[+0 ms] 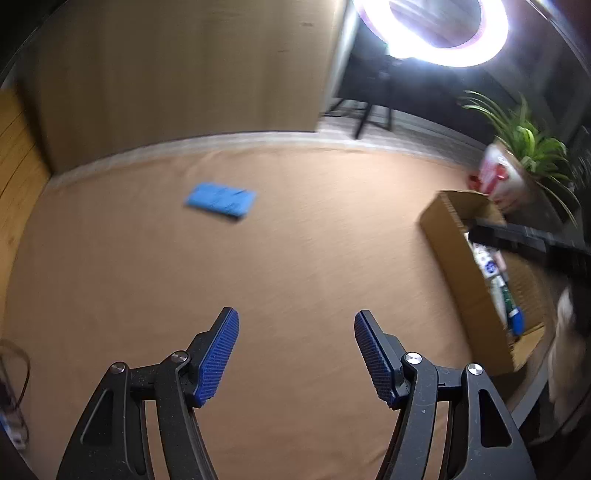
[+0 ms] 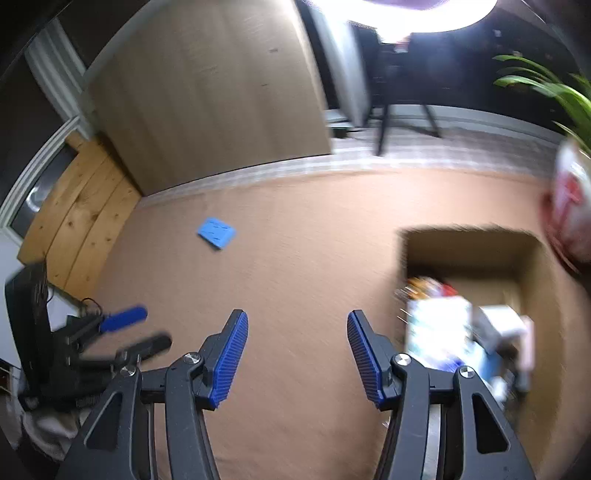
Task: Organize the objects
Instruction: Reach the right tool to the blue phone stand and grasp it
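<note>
Two grippers: I hold one in each hand, both angled down over a tan cloth-covered table (image 1: 295, 258).
Left gripper (image 1: 296, 356): my blue-padded jaws stand apart with nothing between them, only bare cloth below.
Right gripper (image 2: 297, 356): my jaws stand apart too, a little narrower, and empty.
Blue packet (image 1: 221, 201): a flat, light-blue rectangle lying alone on the cloth, well ahead of both grippers and toward the far left; in the right wrist view it shows small at (image 2: 216, 232).
Cardboard box (image 1: 452, 236): open-topped, on the right part of the table; in the right wrist view its dark far wall is at (image 2: 469, 247), just right of my right gripper.
Box contents (image 2: 439, 332): several packaged items, white and blue among them, too blurred to name.
Potted plant (image 1: 532, 144): long green leaves above a red-and-white pot, beyond the box at the far right.
Ring light (image 1: 436, 33): a bright circle on a tripod behind the table.
Wooden panel (image 1: 177, 66): upright behind the table's far edge.
Sharpness: both views are smeared.
</note>
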Action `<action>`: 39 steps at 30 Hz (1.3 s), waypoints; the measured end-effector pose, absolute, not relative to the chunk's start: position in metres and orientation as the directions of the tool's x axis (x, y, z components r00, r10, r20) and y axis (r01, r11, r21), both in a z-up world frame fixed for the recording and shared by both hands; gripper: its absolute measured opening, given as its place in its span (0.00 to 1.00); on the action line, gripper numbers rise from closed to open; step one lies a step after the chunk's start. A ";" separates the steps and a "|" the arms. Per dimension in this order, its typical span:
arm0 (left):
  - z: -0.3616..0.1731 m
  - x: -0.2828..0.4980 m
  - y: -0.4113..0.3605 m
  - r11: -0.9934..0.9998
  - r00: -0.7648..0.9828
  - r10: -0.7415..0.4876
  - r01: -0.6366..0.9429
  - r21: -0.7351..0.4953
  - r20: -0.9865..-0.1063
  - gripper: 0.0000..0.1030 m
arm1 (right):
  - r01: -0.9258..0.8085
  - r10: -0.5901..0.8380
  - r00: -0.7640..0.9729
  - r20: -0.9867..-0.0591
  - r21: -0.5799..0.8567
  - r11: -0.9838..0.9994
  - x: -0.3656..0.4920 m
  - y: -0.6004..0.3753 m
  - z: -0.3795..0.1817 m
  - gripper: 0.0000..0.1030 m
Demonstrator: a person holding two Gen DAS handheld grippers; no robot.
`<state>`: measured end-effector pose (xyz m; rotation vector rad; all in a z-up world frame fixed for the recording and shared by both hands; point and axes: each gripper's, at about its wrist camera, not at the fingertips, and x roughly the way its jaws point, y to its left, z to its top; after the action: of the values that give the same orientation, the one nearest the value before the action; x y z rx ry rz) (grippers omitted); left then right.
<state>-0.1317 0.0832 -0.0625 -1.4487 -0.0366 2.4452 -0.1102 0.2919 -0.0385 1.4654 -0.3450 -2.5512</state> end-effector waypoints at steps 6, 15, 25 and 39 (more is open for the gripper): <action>-0.069 -0.113 0.021 -0.973 -0.453 0.227 -0.141 -0.182 -0.862 0.67 | 0.123 -0.310 -0.446 -0.839 0.286 -0.950 -0.167 0.239 -0.052 0.51; -0.068 -0.092 -0.046 -0.982 -0.469 0.177 -0.029 -0.186 -0.865 0.67 | 0.186 -0.310 -0.367 -0.877 0.258 -0.948 -0.244 0.175 -0.092 0.51; -0.075 -0.089 -0.077 -0.981 -0.463 0.158 0.025 -0.191 -0.872 0.67 | 0.224 -0.235 -0.327 -0.915 0.166 -0.960 -0.296 0.126 -0.124 0.50; -0.080 -0.091 -0.085 -0.976 -0.460 0.167 0.047 -0.211 -0.872 0.67 | 0.269 -0.150 -0.287 -0.946 0.071 -0.961 -0.301 0.098 -0.141 0.43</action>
<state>-0.0908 -0.0855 -0.0803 -1.5937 -0.3163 2.6059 -0.3009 0.0978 -0.1406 1.6923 0.1484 -2.3246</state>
